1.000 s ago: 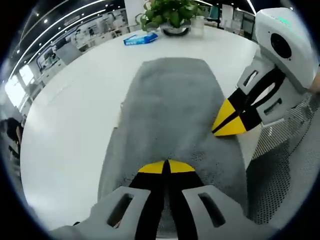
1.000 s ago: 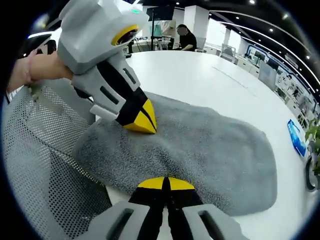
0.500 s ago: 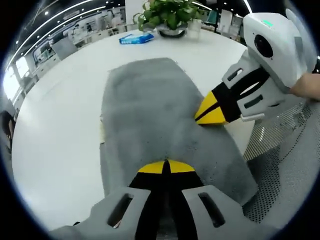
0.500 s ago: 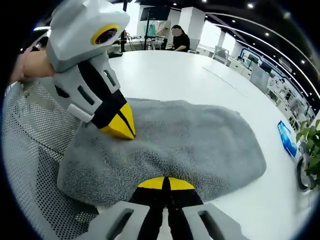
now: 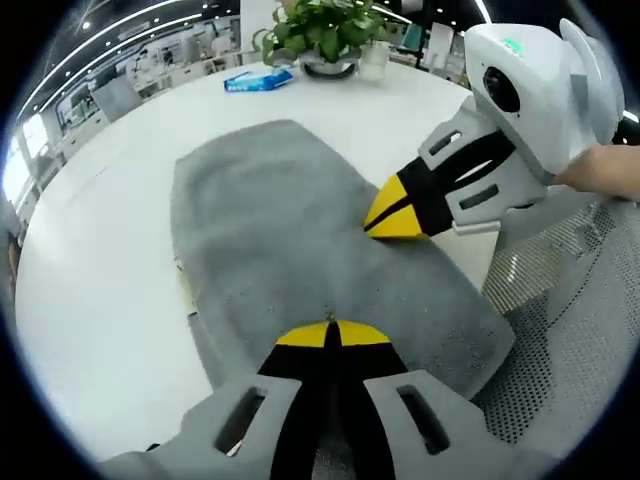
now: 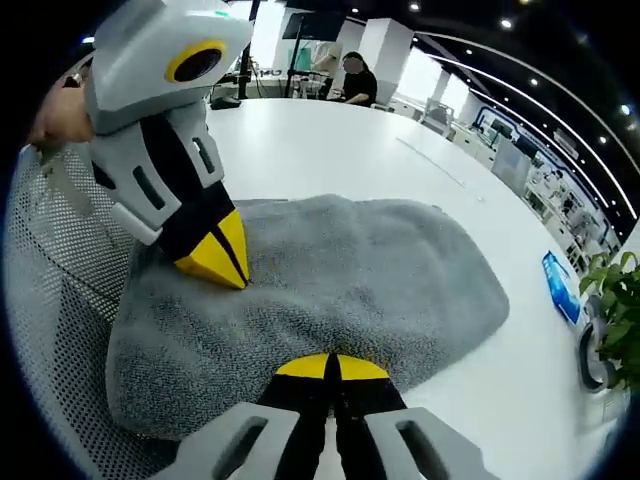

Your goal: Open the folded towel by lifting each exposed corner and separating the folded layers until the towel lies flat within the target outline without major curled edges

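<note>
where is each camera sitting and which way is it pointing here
Left gripper view: rides the left gripper, looking along its closed jaws over the grey towel toward a potted plant; the right gripper enters from the right, with the person's hand.
Right gripper view: rides the right gripper, looking across the towel over the white table; the left gripper enters from the left.
Shared: towel, table, both grippers, a blue packet.
</note>
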A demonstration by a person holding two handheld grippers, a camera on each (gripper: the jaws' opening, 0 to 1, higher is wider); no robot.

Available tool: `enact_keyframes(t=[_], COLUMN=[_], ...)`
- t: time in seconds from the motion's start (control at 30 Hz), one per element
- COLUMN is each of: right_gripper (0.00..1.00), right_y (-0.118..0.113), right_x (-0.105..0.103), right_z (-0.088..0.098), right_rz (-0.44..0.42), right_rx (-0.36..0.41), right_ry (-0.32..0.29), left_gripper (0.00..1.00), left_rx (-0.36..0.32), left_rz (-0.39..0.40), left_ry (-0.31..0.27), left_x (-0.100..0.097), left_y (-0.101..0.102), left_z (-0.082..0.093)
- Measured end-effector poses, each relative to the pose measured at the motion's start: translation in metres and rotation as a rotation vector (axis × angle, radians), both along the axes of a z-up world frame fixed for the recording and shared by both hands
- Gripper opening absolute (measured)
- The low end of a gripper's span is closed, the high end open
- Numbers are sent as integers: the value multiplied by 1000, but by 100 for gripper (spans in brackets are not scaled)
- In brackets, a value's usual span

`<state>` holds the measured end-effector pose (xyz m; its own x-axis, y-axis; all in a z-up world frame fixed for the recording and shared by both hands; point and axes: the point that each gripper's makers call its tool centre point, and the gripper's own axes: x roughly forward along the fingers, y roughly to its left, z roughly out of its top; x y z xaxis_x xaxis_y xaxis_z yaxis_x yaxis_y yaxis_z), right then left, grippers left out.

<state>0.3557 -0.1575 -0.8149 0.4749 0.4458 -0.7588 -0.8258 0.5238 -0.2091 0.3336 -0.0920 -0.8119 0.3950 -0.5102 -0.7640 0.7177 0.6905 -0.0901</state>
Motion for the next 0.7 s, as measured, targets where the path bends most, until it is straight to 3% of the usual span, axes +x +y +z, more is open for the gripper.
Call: enact_keyframes(t=[0.37, 0.7], right_gripper=[0, 0], right_y=[-2, -5], right_x=[6, 9], right_z=[0, 0], right_rz=[22, 7], right_rx=[-18, 0], right_ry=[-47, -50], left_gripper=[0, 0], left_rx=[14, -40], left_rz=[-49, -18], left_ry=[-38, -3], left_x=[-2, 0], left_y=[-7, -8], left_z=[0, -2])
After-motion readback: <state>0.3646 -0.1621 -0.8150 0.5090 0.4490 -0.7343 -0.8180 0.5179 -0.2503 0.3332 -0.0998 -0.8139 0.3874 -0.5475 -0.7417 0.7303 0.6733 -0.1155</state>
